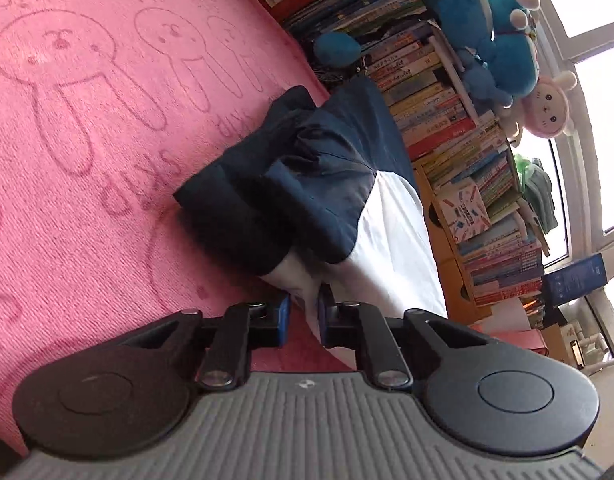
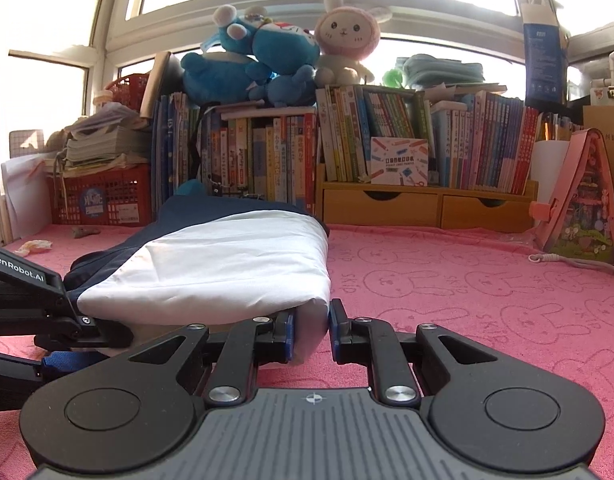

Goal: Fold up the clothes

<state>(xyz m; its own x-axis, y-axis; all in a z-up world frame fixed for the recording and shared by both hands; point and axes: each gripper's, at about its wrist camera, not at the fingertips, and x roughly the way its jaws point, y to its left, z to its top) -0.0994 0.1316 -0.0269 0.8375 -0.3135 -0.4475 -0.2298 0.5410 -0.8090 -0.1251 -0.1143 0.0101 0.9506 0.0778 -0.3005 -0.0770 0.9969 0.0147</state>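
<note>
Garment (image 2: 227, 272), navy and white, lies half-folded on pink bunny-print cover (image 2: 487, 300), right in front of both our grippers. Right gripper (image 2: 311, 334) has near white corner between its fingers, jaws narrowed around fabric. Left gripper (image 1: 305, 314) pinches white edge on its side, jaws nearly closed. Navy part bunched up further back, near bookshelf (image 2: 387, 204)

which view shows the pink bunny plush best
The right wrist view: the pink bunny plush sits upright on the bookshelf, facing the camera, whole. The left wrist view shows it sideways and small at the frame's edge.
</note>
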